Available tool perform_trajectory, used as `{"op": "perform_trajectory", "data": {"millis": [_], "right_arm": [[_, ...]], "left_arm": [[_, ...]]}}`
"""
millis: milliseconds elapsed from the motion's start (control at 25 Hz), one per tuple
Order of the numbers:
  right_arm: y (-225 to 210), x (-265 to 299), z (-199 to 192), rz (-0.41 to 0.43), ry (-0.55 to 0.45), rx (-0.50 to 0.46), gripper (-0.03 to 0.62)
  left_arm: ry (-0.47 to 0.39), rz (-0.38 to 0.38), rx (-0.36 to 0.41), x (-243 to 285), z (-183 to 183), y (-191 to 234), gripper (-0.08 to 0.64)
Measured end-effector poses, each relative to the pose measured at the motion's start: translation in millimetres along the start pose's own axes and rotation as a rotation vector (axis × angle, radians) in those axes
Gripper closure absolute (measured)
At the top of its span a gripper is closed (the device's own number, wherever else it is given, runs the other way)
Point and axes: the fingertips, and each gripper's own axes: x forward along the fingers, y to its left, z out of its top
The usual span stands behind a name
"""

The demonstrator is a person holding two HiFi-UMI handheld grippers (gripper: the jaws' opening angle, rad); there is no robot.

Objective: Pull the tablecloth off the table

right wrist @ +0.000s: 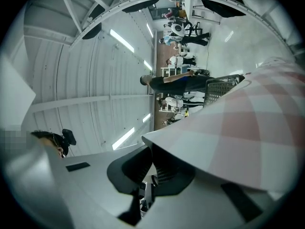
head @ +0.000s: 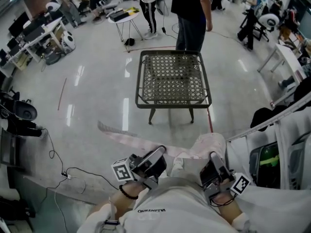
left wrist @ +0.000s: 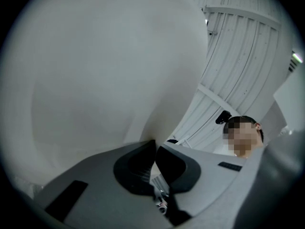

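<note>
Two grippers, one cloth, one table
- Table: metal frame, lattice top bare; no fabric on it in any view
- Tablecloth: pale pink check, off the table entirely; bunched near the holder's body between both tools, one tail trailing left over the floor, apart from the table legs
- Left gripper: jaws pressed together on a fold of the cloth, which fills most of its own view
- Right gripper: jaws likewise closed, with the checked edge leaving their tips
- Status, as judged: the cloth already lies as the task wants
- Handling note: pinch firmly on both sides, hands level and together; raise the tail rather than drag it, so it cannot catch a table leg or go underfoot
</note>
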Motion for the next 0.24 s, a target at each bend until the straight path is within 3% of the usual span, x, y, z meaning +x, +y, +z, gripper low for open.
{"op": "perform_trajectory", "data": {"millis": [240], "right_arm": [[1.7, 6.6, 4.6, 0.009, 0.010, -0.005, 0.581]], "left_arm": [[0.000, -0.013, 0.025, 6.5, 5.0, -1.0, 0.557]]}}
